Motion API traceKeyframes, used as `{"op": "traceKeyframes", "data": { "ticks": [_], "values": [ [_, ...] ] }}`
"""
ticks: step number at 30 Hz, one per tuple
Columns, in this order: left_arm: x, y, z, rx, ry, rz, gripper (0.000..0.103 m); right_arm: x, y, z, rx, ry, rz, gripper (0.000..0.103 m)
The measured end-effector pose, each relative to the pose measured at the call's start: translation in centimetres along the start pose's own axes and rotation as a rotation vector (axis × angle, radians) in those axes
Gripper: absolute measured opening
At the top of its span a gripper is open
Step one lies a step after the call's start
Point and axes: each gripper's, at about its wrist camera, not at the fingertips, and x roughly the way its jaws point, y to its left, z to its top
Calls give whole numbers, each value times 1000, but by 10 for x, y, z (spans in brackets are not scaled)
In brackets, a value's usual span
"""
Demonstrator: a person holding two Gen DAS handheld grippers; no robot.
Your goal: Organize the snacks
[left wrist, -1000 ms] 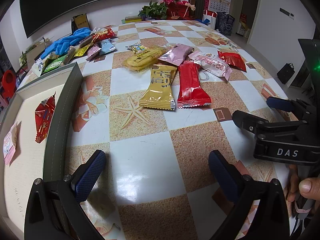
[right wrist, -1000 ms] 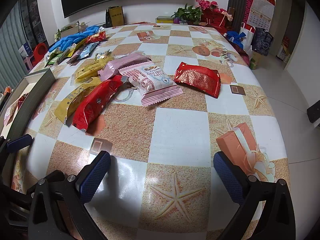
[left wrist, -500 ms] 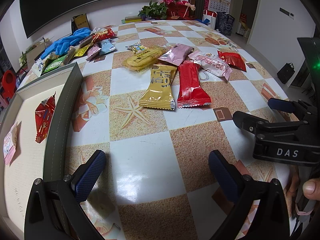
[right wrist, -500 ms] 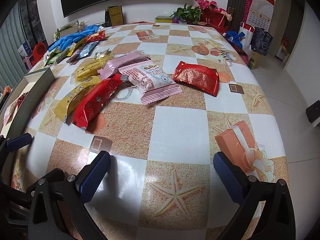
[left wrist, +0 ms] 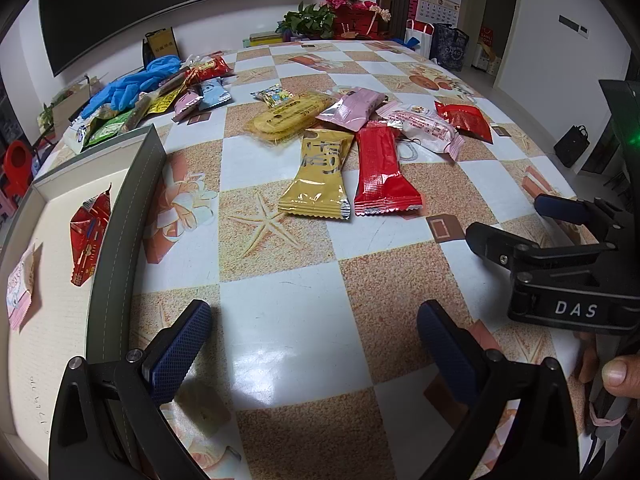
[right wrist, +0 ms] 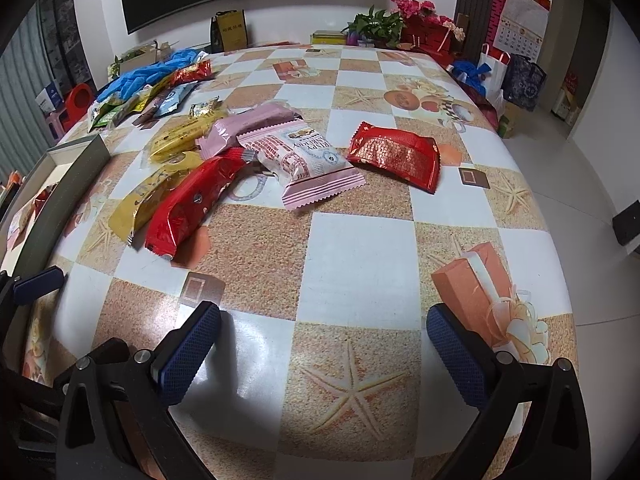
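Snacks lie in a loose bunch near the middle of the table, and that is why both grippers point that way. The yellow packet and the long red packet lie side by side, closest to the grippers, so they look like the easiest ones to pick next. Behind them sit a pink and white packet, a plain pink packet, a flat yellow pack and a shiny red packet off to the right side. A second pile of small snacks waits far back, next to some blue gloves. On the left stands a box with a grey wall. A red packet and a small pink packet already lie inside it, so the box seems to be where the snacks go. The left gripper hovers over a bare part of the table with its fingers wide apart and nothing between them. It sits close to the box, which makes putting things in easy. The right gripper also has its fingers spread wide and holds nothing. A hand shows at the edge, holding its handle. Most of the snacks are not in the box yet, so the job looks only just begun.
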Motion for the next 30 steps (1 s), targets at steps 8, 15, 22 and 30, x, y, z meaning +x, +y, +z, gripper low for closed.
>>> {"op": "traceKeyframes", "data": {
  "ticks": [8, 15, 22, 30],
  "values": [
    [0, 0, 0, -1, 0, 1, 102, 0, 0, -1, 0, -25, 1, 103],
    [-1, 0, -1, 0, 0, 1, 102, 0, 0, -1, 4, -27, -5, 103],
    [-1, 0, -1, 0, 0, 1, 102, 0, 0, -1, 4, -27, -6, 103],
    [-1, 0, -1, 0, 0, 2, 102, 0, 0, -1, 3, -27, -5, 103]
  ]
}}
